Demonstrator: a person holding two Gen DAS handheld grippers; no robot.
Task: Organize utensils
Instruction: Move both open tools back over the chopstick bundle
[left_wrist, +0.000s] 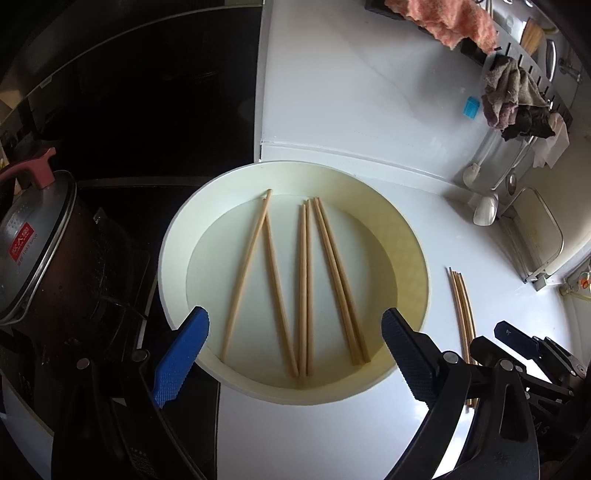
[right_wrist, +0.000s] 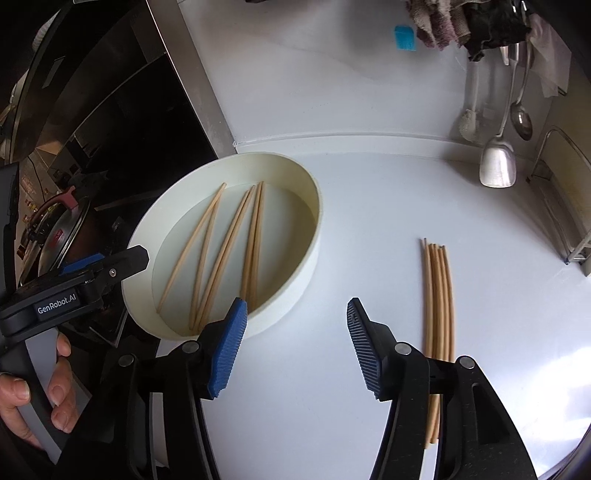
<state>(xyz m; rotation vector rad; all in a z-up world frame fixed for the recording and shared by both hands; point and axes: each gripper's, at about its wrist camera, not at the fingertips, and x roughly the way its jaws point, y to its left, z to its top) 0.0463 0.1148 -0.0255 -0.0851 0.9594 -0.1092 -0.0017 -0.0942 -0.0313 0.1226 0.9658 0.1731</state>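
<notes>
Left tool (left_wrist: 295, 354): I hold it released, jaws wide, over the near rim of the bowl (left_wrist: 413, 236), gripping nothing.
Right tool (right_wrist: 295, 347): mine too, released and empty, above the bare bench (right_wrist: 369, 206) between bowl and bundle.
Bowl: round, white, on the bench beside the dark stove (left_wrist: 129, 110).
Loose chopsticks (left_wrist: 304, 284): six lie fanned on the bowl's floor.
Bundle (right_wrist: 437, 295): more chopsticks, side by side on the bench, right of the bowl, apart from it.
Pot (left_wrist: 40, 240): lidded, on the stove.
</notes>
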